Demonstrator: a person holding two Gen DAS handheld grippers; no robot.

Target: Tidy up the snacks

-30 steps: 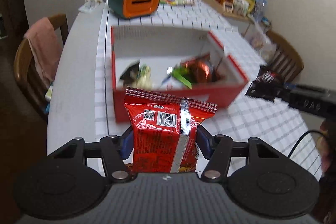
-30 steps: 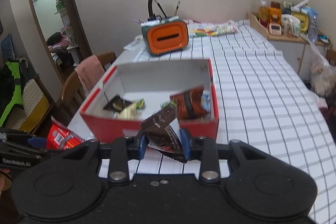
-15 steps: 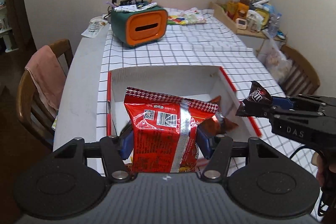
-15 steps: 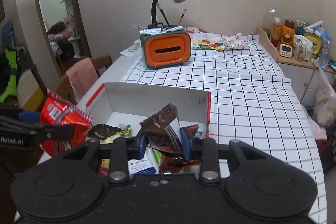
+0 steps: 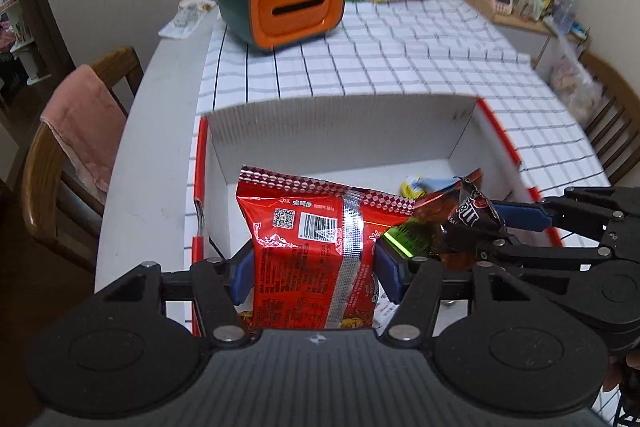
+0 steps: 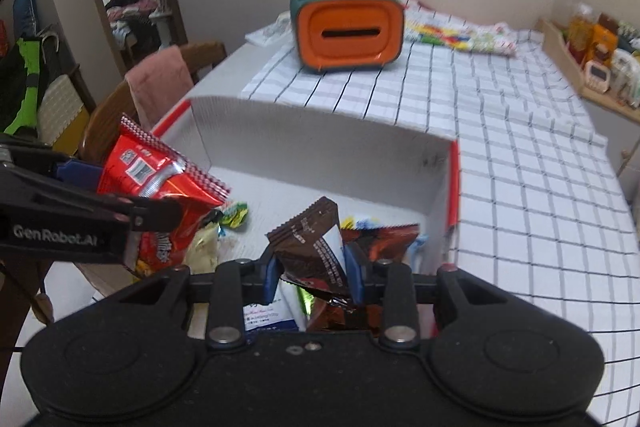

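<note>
Both tools over the open box (image 5: 340,123), red-edged, white inside, sitting on the checked cloth on the bench (image 5: 160,115). Left tool (image 5: 316,273) clamped on red snack bag (image 5: 316,251), held above the box's near-left part. Right tool (image 6: 314,269) clamped on brown wrapper (image 6: 312,247), over the near-right part, close to the right wall. Far half of the box floor is bare, loose snacks (image 6: 236,215) lie nearer. Orange tissue holder (image 5: 296,7) well behind. Right view alone shows a doorway and the lamp head; left view shows the brown wrapper's printed front and a chair at far right.
</note>
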